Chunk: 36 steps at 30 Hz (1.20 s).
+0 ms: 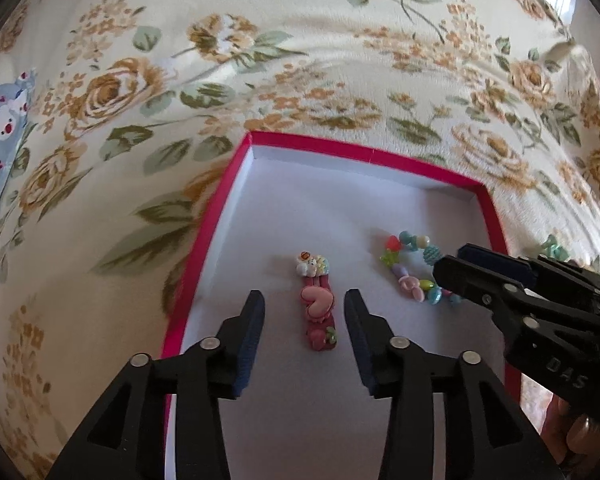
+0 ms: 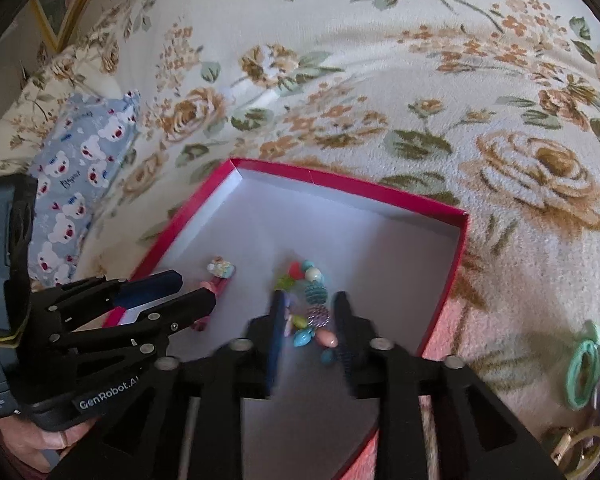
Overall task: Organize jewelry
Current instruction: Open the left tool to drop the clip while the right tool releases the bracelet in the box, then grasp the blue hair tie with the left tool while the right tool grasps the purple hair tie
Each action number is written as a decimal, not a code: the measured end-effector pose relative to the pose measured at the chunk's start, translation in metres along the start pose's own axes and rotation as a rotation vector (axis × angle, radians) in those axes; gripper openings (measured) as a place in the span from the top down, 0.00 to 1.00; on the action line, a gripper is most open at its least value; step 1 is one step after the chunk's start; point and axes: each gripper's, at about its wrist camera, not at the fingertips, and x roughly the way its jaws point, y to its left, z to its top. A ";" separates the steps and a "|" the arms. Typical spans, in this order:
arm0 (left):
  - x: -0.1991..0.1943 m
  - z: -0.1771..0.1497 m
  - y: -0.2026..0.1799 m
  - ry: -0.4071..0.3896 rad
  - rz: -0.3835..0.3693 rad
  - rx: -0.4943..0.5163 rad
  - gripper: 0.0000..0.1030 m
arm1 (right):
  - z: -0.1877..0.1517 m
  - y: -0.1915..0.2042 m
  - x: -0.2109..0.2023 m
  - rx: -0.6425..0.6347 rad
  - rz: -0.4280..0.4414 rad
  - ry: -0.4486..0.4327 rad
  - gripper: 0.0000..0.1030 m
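Both pieces released into the box [image 1: 364, 152].
Left gripper [image 1: 304, 312] open astride the clip [image 1: 318, 316]; right gripper [image 2: 308, 316] seemingly open around the bracelet [image 2: 310, 300]; next, fetch the rings [image 2: 588, 372].

Your pink hair clip [image 1: 318, 312], topped with a heart and a pale charm, lies flat between your left fingers [image 1: 252, 336], untouched. The multicoloured bead bracelet [image 2: 310, 308] lies loosely coiled between your right fingers [image 2: 278, 336], both inside the red-rimmed box [image 1: 356, 152].
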 end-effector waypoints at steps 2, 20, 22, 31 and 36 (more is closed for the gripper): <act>-0.011 -0.005 0.003 -0.014 -0.003 -0.021 0.49 | -0.002 0.001 -0.012 0.003 0.010 -0.021 0.66; -0.083 -0.056 -0.032 -0.048 -0.159 -0.038 0.44 | -0.067 -0.074 -0.139 0.169 -0.089 -0.165 0.59; -0.084 -0.056 -0.042 -0.042 -0.170 -0.019 0.44 | -0.076 -0.086 -0.149 0.193 -0.109 -0.172 0.59; -0.083 -0.055 -0.080 -0.019 -0.196 0.069 0.44 | -0.097 -0.126 -0.173 0.271 -0.155 -0.191 0.58; -0.080 -0.050 -0.095 -0.012 -0.197 0.101 0.44 | -0.094 -0.131 -0.175 0.265 -0.154 -0.192 0.58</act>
